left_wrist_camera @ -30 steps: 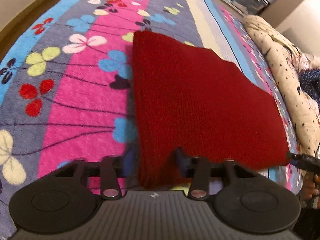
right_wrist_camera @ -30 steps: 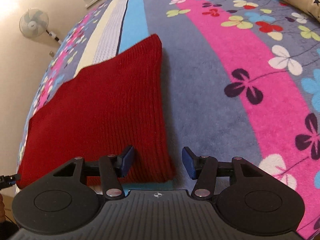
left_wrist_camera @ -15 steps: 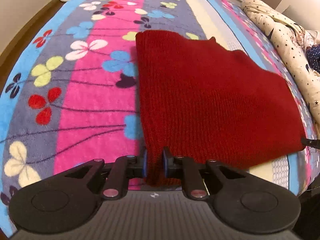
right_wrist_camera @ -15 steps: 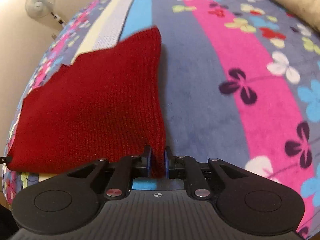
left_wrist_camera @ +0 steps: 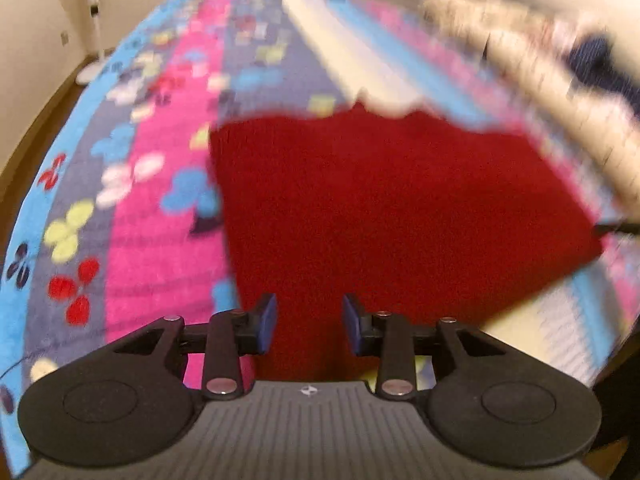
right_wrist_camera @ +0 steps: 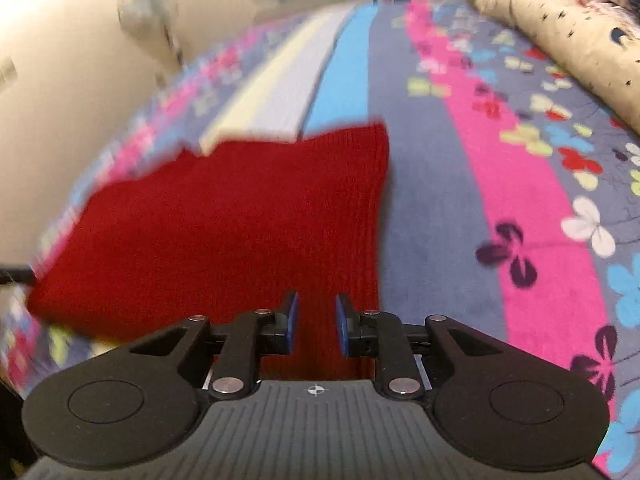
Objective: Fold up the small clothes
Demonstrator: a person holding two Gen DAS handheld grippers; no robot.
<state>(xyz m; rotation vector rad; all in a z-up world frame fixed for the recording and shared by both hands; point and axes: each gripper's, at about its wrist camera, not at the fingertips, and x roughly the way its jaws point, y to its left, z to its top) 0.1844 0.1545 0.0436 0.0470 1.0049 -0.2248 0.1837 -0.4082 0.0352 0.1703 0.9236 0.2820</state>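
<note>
In the left wrist view, the left gripper [left_wrist_camera: 309, 322] is at the near edge. Its two blue pads [left_wrist_camera: 267, 322] are wide apart. They hold nothing. The red knitted cloth [left_wrist_camera: 384, 208] shows in the gap between them.

The red knitted cloth lies flat on the flowery blanket [left_wrist_camera: 152, 208]. It spreads from the near edge out to the middle of the bed. Its left side runs along the pink stripe. Its far edge is bumpy and blurry. At the far right corner of the cloth a thin dark tip pokes in, too small to name.

Farther off on the right is a cream quilt with dark specks [left_wrist_camera: 552, 64], all blurry. Far on the left a white fan [left_wrist_camera: 90, 20] stands on the floor by the wall.

In the right wrist view, the right gripper [right_wrist_camera: 316, 326] is at the near edge. Its blue pads [right_wrist_camera: 291, 320] are a little apart, closer than the left ones. They hold nothing. The red knitted cloth [right_wrist_camera: 224, 232] shows between them and spreads off to the left. Its right edge lies on a grey stripe of the flowery blanket [right_wrist_camera: 520, 200].

Far on the right is the cream quilt [right_wrist_camera: 560, 32]. Far on the left is the fan [right_wrist_camera: 150, 12], very blurry.
</note>
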